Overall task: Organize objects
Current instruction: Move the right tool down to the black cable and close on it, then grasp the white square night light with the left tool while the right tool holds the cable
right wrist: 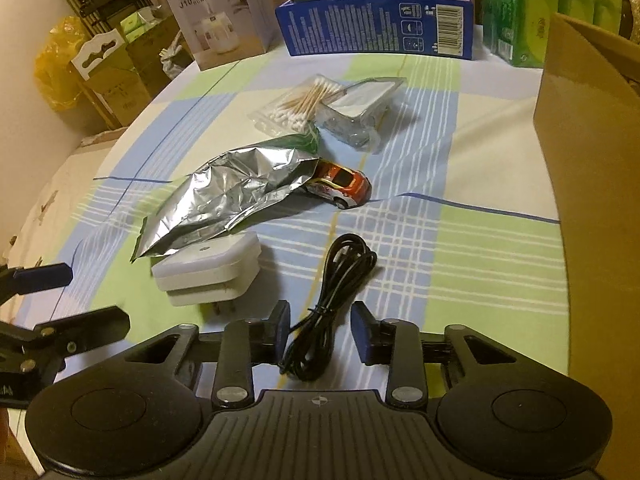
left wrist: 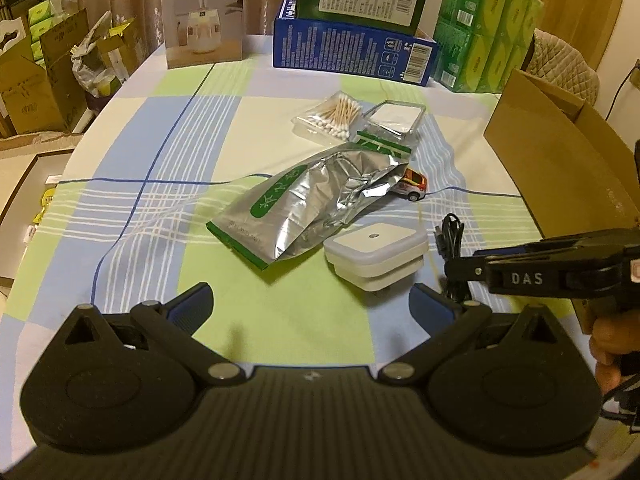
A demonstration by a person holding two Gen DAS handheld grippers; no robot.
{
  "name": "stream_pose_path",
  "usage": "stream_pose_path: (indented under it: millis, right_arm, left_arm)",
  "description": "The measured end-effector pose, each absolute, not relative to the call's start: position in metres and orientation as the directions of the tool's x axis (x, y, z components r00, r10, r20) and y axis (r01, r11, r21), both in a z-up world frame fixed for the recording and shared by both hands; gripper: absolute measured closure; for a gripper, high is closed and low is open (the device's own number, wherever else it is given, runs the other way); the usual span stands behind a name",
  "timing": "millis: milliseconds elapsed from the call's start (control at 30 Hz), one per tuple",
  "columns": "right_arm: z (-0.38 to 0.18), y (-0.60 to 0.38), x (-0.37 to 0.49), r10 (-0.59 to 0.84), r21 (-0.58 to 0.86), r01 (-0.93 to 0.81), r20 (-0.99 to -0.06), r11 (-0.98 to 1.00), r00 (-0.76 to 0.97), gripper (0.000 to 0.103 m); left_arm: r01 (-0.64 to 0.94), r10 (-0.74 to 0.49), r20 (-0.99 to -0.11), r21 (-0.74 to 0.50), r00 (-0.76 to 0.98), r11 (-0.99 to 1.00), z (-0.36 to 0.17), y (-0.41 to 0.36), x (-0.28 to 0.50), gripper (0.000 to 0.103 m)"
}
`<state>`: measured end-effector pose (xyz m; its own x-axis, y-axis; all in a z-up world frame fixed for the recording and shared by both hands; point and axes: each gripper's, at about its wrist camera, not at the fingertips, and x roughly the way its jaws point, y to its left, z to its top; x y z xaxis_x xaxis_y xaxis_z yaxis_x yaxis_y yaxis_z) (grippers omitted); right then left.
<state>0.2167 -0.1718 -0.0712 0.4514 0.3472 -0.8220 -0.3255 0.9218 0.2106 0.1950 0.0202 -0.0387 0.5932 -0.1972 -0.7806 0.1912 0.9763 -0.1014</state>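
A coiled black cable [right wrist: 340, 276] lies on the checked tablecloth [right wrist: 460, 272]; its near end sits between the fingers of my right gripper [right wrist: 320, 330], whose pads stand a little off it, so it is open. My left gripper [left wrist: 314, 304] is wide open and holds nothing, just short of a white square plug [left wrist: 376, 256]. Behind the plug lie a crumpled silver foil bag [left wrist: 312, 200], a red-and-white toy car [right wrist: 340, 184] partly under the bag, a bag of cotton swabs [left wrist: 332, 116] and a clear box [left wrist: 394, 122]. The right gripper [left wrist: 454, 270] also shows side-on over the cable [left wrist: 450, 236].
An open cardboard box [right wrist: 592, 184] stands at the right edge of the table. Along the back stand a humidifier box [left wrist: 204, 16], a blue box [left wrist: 352, 50] with a green one on it, and green tissue packs [left wrist: 488, 28]. A hand [left wrist: 608, 344] holds the right gripper.
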Motion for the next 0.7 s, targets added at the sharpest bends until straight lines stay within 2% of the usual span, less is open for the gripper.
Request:
stream_pose_path:
  millis: [167, 400, 700]
  right_arm:
    - [-0.078, -0.165, 0.219, 0.329, 0.182, -0.338, -0.828, 0.923, 0.453, 0.079]
    - [-0.078, -0.170, 0.220, 0.315, 0.168, -0.332, -0.830, 0.928, 0.460, 0.093]
    - [-0.070, -0.207, 0.217, 0.273, 0.147, -0.279, -0.826, 0.949, 0.494, 0.093]
  left_arm:
    - [0.188, -0.199, -0.784, -0.106, 0.588, 0.976, -0.043, 0.022, 0.196, 0.001]
    - [0.193, -0.220, -0.787, -0.130, 0.576, 0.972, -0.044, 0.014, 0.198, 0.001]
    - [0.184, -0.239, -0.776, -0.160, 0.584, 0.970, -0.043, -0.016, 0.215, 0.001]
